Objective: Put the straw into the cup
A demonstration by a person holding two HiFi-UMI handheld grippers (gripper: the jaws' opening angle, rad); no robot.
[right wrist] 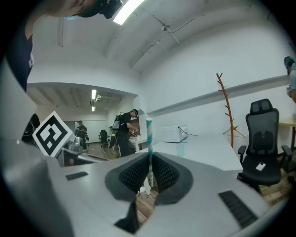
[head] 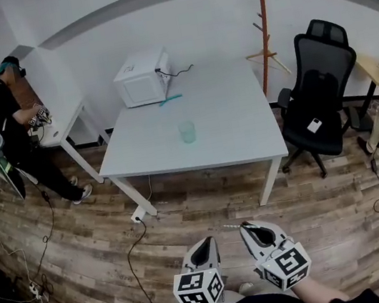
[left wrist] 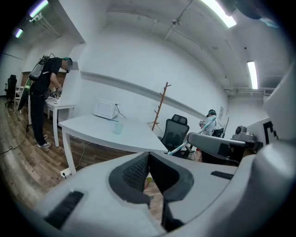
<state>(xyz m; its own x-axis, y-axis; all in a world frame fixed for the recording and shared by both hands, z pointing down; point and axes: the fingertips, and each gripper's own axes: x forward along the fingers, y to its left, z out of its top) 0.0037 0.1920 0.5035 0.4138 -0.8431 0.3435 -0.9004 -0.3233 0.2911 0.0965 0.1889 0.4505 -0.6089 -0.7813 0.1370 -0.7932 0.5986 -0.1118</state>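
White table (head: 244, 130), cup (head: 187, 131), right gripper (right wrist: 150, 159) pinching straw (right wrist: 149, 134)

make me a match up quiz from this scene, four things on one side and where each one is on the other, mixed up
Things
1. cup
2. microwave
3. striped straw
4. office chair

Places
A. standing to the right of the table
B. clamped between the jaws of the right gripper
C. at the table's far left corner, by the wall
D. on the table, alone near its middle

Pairs: 1-D, 2-C, 3-B, 4-A
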